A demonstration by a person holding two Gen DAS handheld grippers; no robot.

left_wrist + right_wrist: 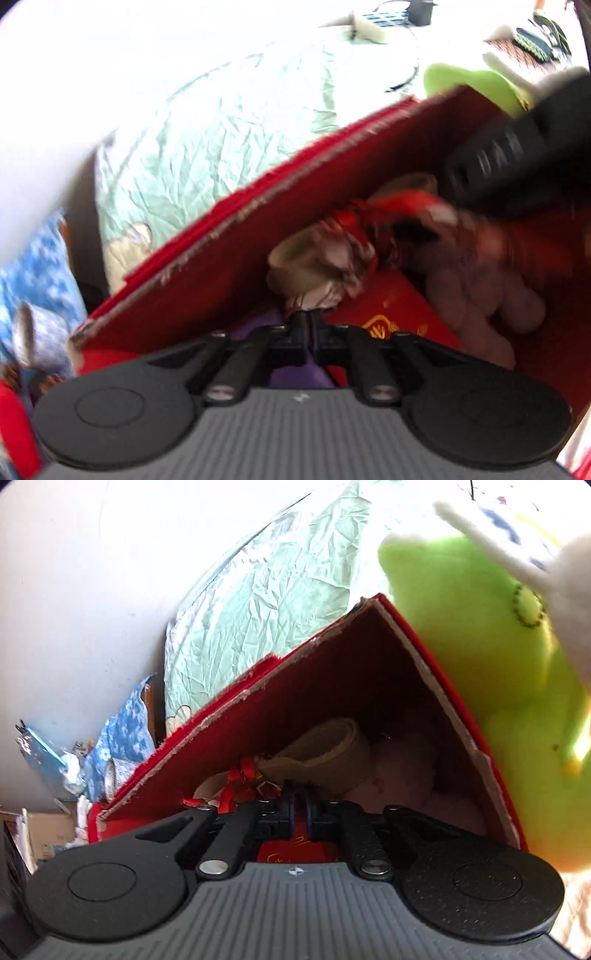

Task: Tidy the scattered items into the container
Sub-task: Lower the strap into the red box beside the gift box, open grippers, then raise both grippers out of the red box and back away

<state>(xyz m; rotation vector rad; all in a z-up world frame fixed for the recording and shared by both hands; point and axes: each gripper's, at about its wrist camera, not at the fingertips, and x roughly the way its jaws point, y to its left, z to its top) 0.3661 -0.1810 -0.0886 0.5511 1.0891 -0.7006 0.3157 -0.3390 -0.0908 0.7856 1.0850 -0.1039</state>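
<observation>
**Red box with both tongs reaching inside**

Red box [229, 280] stands on the bed, on a pale green sheet [207, 155], with a green plush toy [461, 627] just beside its far corner. The left tongs [306, 325] are closed on a patterned cloth bundle [332, 266] inside the box. The right tongs [298, 812] are closed on something red, low in the box. A beige strap [332, 749] and a red envelope [391, 314] lie inside too.

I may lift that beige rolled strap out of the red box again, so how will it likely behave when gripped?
The beige rolled strap looks like soft webbing in a loose coil, so it would probably squash and unroll rather than hold shape. It seems light. Tangled red ribbon lies beside it inside the red box and may snag and come along.
</observation>
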